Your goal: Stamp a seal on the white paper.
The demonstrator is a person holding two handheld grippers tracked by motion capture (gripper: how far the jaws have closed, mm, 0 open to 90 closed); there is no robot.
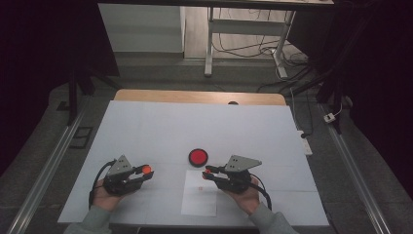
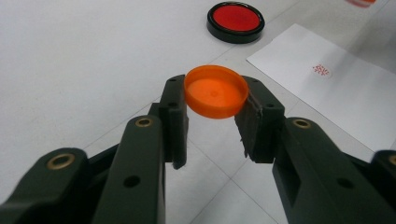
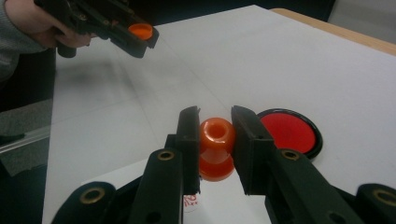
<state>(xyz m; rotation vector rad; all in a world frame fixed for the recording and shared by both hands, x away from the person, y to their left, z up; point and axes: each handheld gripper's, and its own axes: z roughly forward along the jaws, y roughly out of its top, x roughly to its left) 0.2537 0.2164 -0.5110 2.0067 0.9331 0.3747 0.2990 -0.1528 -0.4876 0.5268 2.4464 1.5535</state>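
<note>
My left gripper (image 1: pixel 144 171) is shut on a round orange cap (image 2: pixel 215 91), held flat between its pads above the white table; the same gripper (image 3: pixel 140 35) and cap (image 3: pixel 140 31) appear at the top left of the right gripper view. My right gripper (image 1: pixel 208 172) is shut on a small orange stamp handle (image 3: pixel 216 147), upright between the jaws, above a white sheet of paper (image 1: pixel 199 193). A red stamped mark (image 2: pixel 321 70) sits on that paper (image 2: pixel 336 88). A round red ink pad (image 1: pixel 198 157) in a black rim lies between the two grippers, a little farther back.
A white sheet covers the tabletop (image 1: pixel 160 131), with a wooden edge (image 1: pixel 195 96) at the far side. Metal rails (image 1: pixel 44 170) run along both sides. Desk legs and cables (image 1: pixel 243 44) stand on the floor beyond the table.
</note>
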